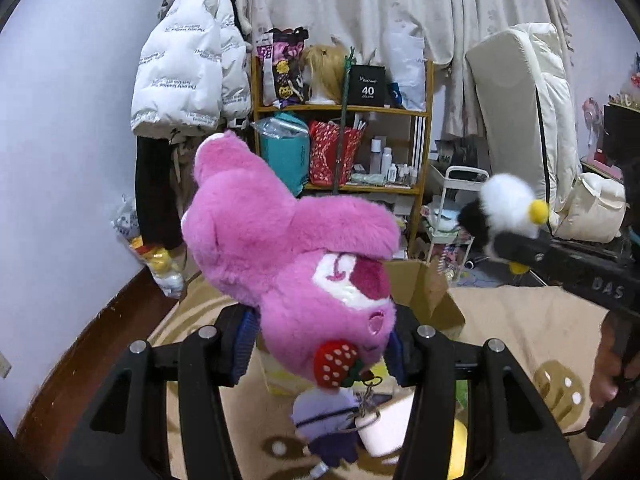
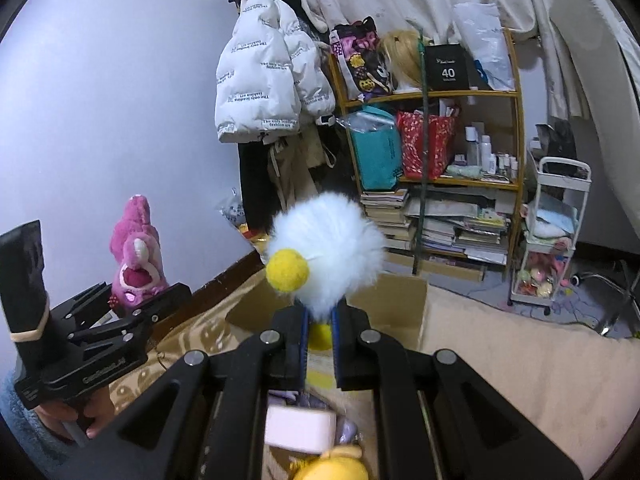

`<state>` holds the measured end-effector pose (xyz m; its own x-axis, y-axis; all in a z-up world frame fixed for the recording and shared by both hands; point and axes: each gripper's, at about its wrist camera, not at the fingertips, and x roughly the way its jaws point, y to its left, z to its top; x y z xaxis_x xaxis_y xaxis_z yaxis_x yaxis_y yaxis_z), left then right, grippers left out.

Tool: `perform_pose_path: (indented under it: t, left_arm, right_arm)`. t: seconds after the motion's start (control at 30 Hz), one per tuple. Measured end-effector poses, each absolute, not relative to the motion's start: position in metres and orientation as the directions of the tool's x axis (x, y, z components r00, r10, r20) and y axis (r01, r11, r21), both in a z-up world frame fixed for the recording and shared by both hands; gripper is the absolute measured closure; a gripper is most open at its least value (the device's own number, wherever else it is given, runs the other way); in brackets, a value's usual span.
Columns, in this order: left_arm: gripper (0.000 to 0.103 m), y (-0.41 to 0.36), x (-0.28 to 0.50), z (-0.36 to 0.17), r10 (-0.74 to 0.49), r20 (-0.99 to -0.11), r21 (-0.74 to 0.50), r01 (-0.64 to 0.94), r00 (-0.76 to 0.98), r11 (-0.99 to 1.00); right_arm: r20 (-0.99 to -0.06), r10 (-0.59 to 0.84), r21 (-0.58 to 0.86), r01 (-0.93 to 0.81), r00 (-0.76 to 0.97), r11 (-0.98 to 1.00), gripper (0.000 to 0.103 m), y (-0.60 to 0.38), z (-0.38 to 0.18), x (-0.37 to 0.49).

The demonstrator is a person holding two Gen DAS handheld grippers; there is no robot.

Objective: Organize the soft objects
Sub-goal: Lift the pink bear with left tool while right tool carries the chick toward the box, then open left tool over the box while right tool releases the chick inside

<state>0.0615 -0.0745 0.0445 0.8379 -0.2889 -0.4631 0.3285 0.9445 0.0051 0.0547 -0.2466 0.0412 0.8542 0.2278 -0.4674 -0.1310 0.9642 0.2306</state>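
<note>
My left gripper (image 1: 320, 340) is shut on a pink plush bear (image 1: 288, 248) with a red strawberry charm (image 1: 334, 364), held in the air above an open cardboard box (image 1: 428, 292). The bear also shows in the right wrist view (image 2: 136, 256), at the left. My right gripper (image 2: 319, 332) is shut on a fluffy white plush bird (image 2: 332, 248) with a yellow beak, held over the same box (image 2: 400, 300). The bird and right gripper show in the left wrist view (image 1: 508, 204) at the right. A purple plush (image 1: 324, 412), a white block (image 2: 300, 426) and a yellow plush (image 2: 332, 466) lie below.
A beige patterned blanket (image 1: 520, 320) covers the surface under the box. Behind stand a wooden shelf (image 1: 344, 110) full of bags and bottles, a hanging white jacket (image 1: 188, 68), a white cart (image 2: 556, 232) and curtains.
</note>
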Motion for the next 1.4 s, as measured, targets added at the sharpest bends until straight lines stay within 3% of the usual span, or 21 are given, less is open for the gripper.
perform_pose_path:
  t: [0.23, 0.43, 0.63, 1.1, 1.17, 1.3, 1.4]
  left_arm:
    - [0.051, -0.089, 0.101, 0.029, -0.263, -0.499, 0.056, 0.334, 0.826, 0.941]
    - [0.051, -0.097, 0.130, 0.004, -0.262, -0.547, 0.023, 0.327, 0.795, 0.945]
    - [0.051, -0.113, 0.142, -0.023, -0.227, -0.577, 0.068, 0.323, 0.785, 0.944]
    - [0.046, -0.128, 0.160, -0.053, -0.219, -0.702, 0.047, 0.351, 0.678, 0.935]
    - [0.042, -0.129, 0.160, -0.052, -0.209, -0.703, 0.046, 0.337, 0.680, 0.940]
    - [0.018, -0.128, 0.152, -0.042, -0.206, -0.664, 0.055, 0.322, 0.719, 0.945]
    - [0.015, -0.125, 0.152, -0.038, -0.206, -0.667, 0.043, 0.314, 0.716, 0.948]
  right_arm:
    - [-0.494, 0.238, 0.241, -0.131, 0.837, 0.962, 0.093, -0.252, 0.023, 0.092]
    - [-0.532, 0.240, 0.260, -0.113, 0.812, 0.959, 0.093, -0.260, -0.006, 0.113]
    - [-0.576, 0.239, 0.276, -0.089, 0.782, 0.957, 0.092, -0.262, -0.039, 0.128]
    - [-0.665, 0.242, 0.298, -0.045, 0.707, 0.953, 0.088, -0.270, -0.082, 0.135]
    - [-0.666, 0.222, 0.299, -0.017, 0.712, 0.954, 0.086, -0.273, -0.083, 0.131]
    - [-0.661, 0.217, 0.316, 0.005, 0.719, 0.949, 0.081, -0.278, -0.081, 0.125]
    - [-0.663, 0.219, 0.313, 0.001, 0.716, 0.950, 0.072, -0.278, -0.079, 0.121]
